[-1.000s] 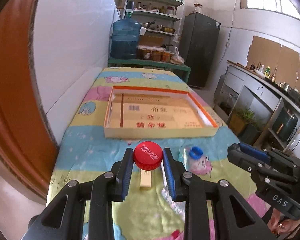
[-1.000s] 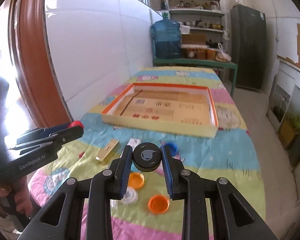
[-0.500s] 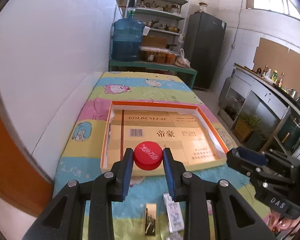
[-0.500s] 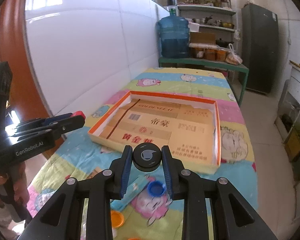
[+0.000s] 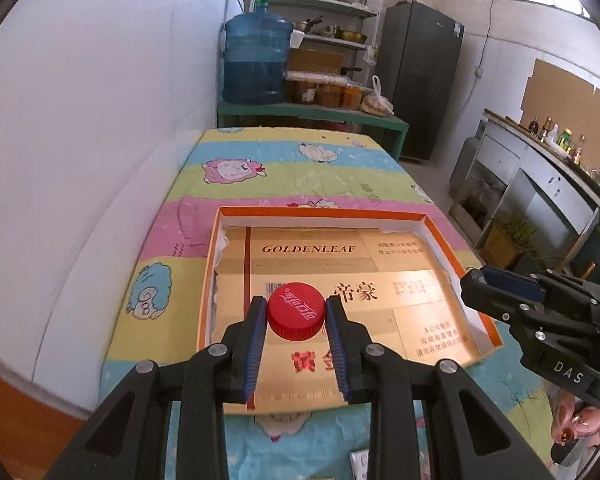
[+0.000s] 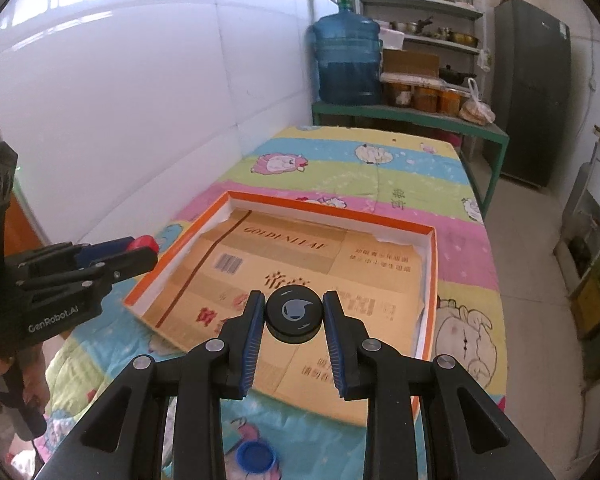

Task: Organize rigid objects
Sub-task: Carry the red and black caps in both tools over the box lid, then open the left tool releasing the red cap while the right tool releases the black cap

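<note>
My left gripper (image 5: 296, 312) is shut on a red bottle cap (image 5: 297, 316) and holds it over the near left part of a shallow orange-rimmed cardboard box (image 5: 440, 228) lined with golden printed card. My right gripper (image 6: 294, 312) is shut on a black bottle cap (image 6: 295, 314), held over the near middle of the same box (image 6: 328, 208). In the right wrist view the left gripper (image 6: 140, 250) shows at the left with the red cap at its tip. The right gripper's body (image 5: 532, 304) enters the left wrist view from the right.
The box lies on a table under a colourful cartoon cloth (image 5: 284, 168), against a white wall (image 5: 100, 120). A blue cap (image 6: 256, 456) lies on the cloth near me. Beyond the table stand a green bench with a blue water jug (image 5: 258, 60), shelves and a dark fridge (image 5: 418, 80).
Both grippers have moved forward from the near end of the table to above the box, each still shut on its cap. The loose caps and small packs have slipped below the views.
</note>
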